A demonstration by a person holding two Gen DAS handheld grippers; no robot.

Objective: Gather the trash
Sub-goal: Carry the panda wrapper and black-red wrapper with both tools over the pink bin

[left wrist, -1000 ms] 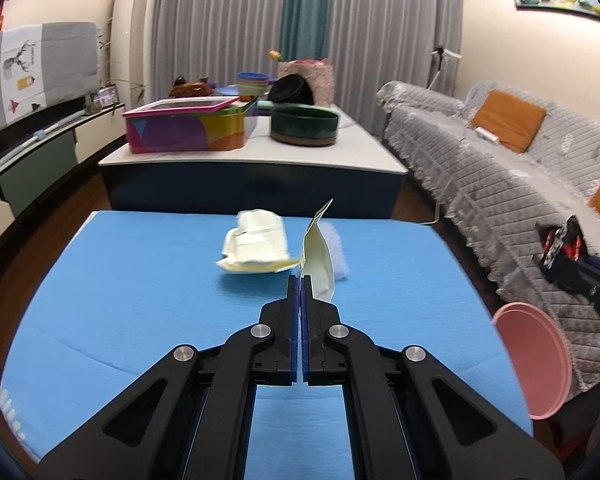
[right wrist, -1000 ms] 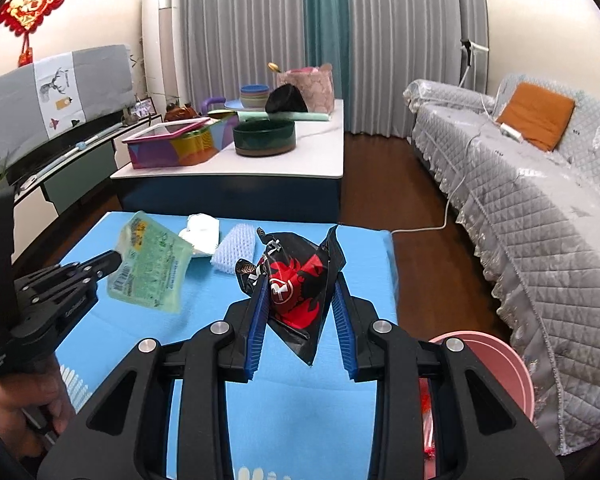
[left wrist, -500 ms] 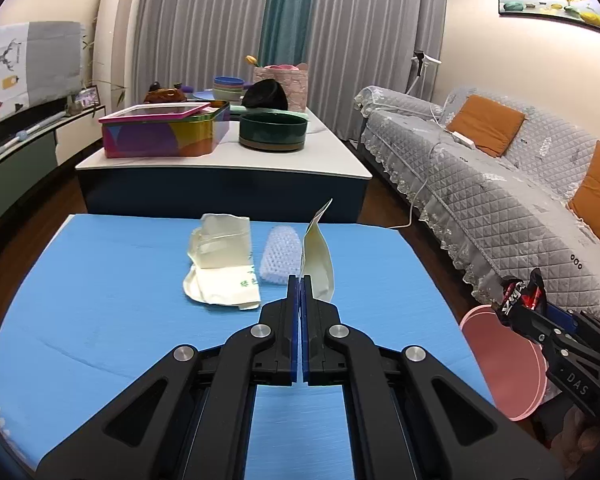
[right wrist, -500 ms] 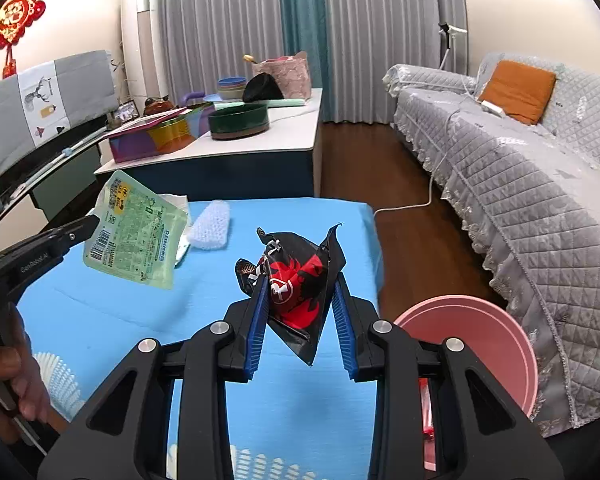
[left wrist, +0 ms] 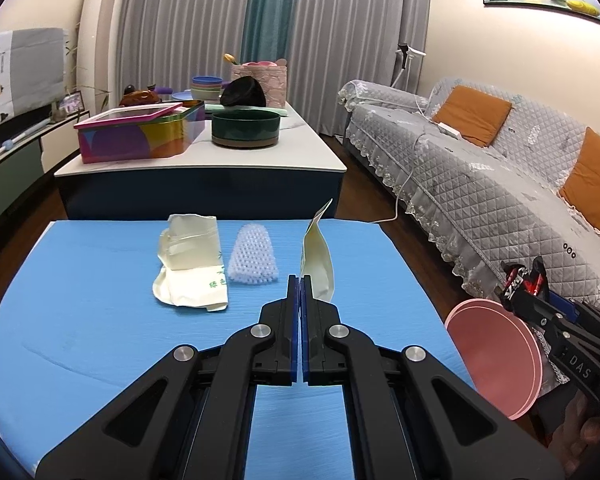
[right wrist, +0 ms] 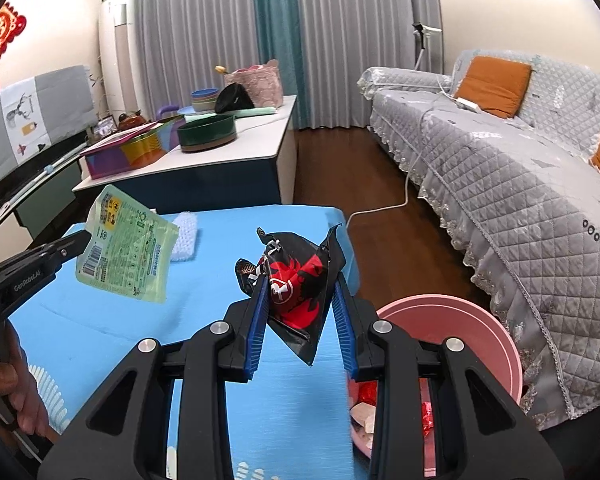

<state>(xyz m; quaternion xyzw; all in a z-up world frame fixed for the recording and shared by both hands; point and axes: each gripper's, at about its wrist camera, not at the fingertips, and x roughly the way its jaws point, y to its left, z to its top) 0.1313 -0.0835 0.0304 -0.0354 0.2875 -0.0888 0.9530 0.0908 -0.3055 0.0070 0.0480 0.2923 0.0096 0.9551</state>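
Both hands are busy at once here. The left gripper [left wrist: 300,280] is pinching a pale green pouch [right wrist: 126,246] by its edge, jaws pressed together on it, and holding it in the air above the blue desk [left wrist: 80,320]. The right gripper [right wrist: 300,300] is carrying a crumpled black and red wrapper [right wrist: 296,284], its jaws clamped on either side of the bundle, out near the desk's right edge and close to the pink bin [right wrist: 480,328] that is sitting on the floor beside the desk.

The bin is already holding some trash: a few red and pale scraps are showing at the bottom, though the gripper is hiding most of the inside. So I judge the job as partly done.

What is left: neither held piece is in the bin yet. On the desk a cream paper bag [left wrist: 192,264] is lying crumpled, and a white foam net sleeve [left wrist: 254,258] is lying just beside it on its right. Those two are waiting for a later trip.
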